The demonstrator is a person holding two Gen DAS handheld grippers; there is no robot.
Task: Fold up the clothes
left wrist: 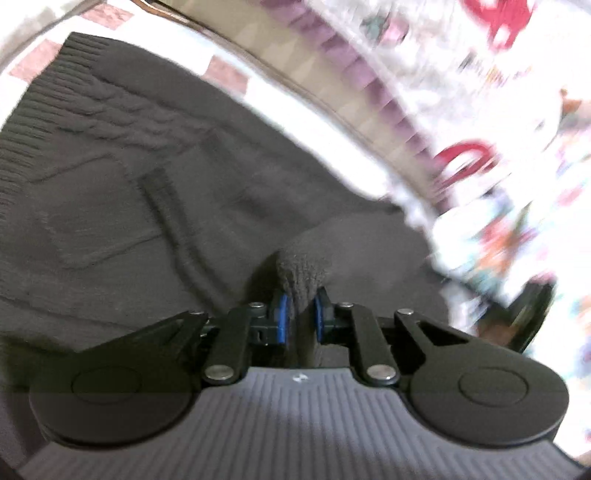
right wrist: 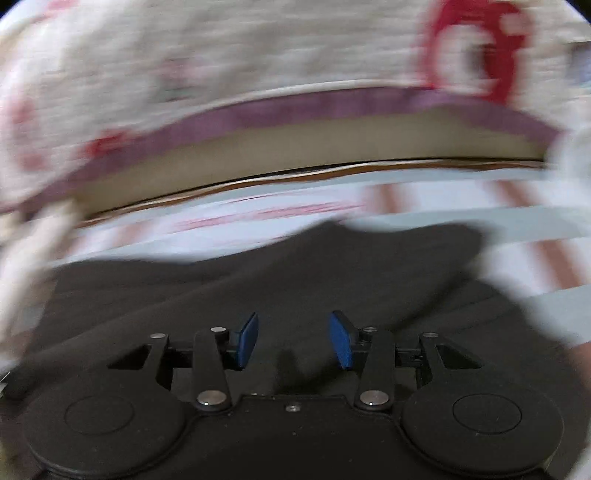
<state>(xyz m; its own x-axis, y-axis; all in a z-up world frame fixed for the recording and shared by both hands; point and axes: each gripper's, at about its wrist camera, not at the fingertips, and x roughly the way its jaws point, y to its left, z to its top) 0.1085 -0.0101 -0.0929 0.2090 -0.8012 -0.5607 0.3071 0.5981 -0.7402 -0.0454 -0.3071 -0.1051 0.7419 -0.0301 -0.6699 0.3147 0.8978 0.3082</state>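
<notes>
A: Left claw (left wrist: 302,314) first. What have you got in it?

B: Your left claw is pinched narrow on a bunched fold of the dark grey sweater (left wrist: 147,177). The knit wad rises between the blue pads (left wrist: 282,317) and both pads press into it.

A: And where does the sweater lie?

B: Spread flat ahead of your left claw on a checked cloth (left wrist: 225,74) with white and dull-pink squares. You can see a cable-knit band, a ribbed hem at the far left edge and a patch pocket on the body. Beyond the cloth runs a tan edge, then a printed fabric (left wrist: 498,22) with red shapes, heavily smeared by blur.

A: Right side?

B: Your right claw (right wrist: 294,339) stands wide, its blue pads (right wrist: 341,339) well apart, with nothing between them. It hovers over the same dark sweater (right wrist: 295,266), which fills the lower half of that view. The picture is streaked sideways, so fine detail is lost.

A: Anything past the sweater there?

B: The striped-looking checked cloth (right wrist: 480,221), a tan band, a purple trim strip (right wrist: 295,107), and the pale printed fabric (right wrist: 221,48) above it.
</notes>
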